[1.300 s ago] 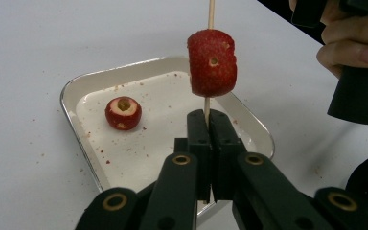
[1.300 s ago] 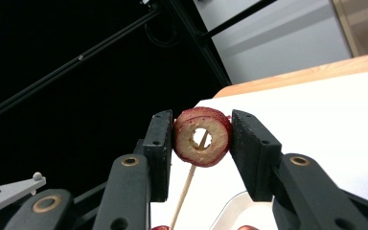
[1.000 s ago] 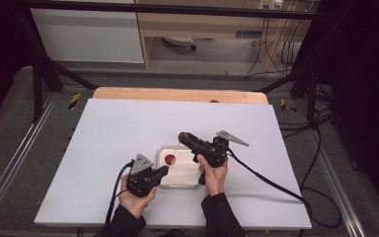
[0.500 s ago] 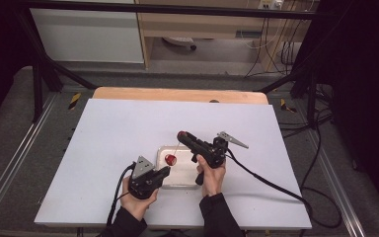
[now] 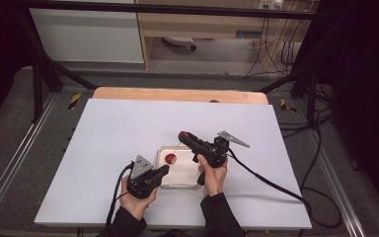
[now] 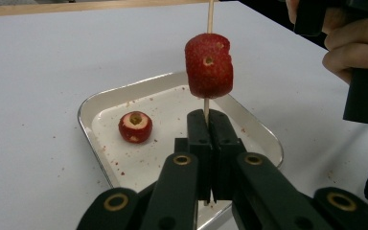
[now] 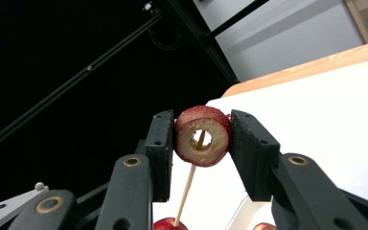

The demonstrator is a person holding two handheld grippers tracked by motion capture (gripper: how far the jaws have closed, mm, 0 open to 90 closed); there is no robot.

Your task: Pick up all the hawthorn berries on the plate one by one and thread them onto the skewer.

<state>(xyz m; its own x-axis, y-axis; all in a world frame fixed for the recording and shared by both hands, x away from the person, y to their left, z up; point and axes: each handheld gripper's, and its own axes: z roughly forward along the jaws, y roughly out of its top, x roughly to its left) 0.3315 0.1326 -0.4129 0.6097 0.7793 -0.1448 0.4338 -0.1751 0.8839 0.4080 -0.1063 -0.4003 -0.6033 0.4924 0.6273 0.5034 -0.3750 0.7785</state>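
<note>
A thin skewer [image 6: 206,106] was pinched near its base by the left gripper [image 6: 210,125] above the tray [image 6: 97,106] on the counter [image 6: 38,62], while a soft, juicy, easily crushed fruit ring [image 7: 202,136] was clasped lightly across its rind by the right gripper [image 7: 202,143], a stiff but snappable stick best held low

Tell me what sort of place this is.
Probably a lab recording bench, not a kitchen: a white table inside a black metal frame, cables trailing on the floor, and a person working hand-held grippers over a small metal tray.
</note>
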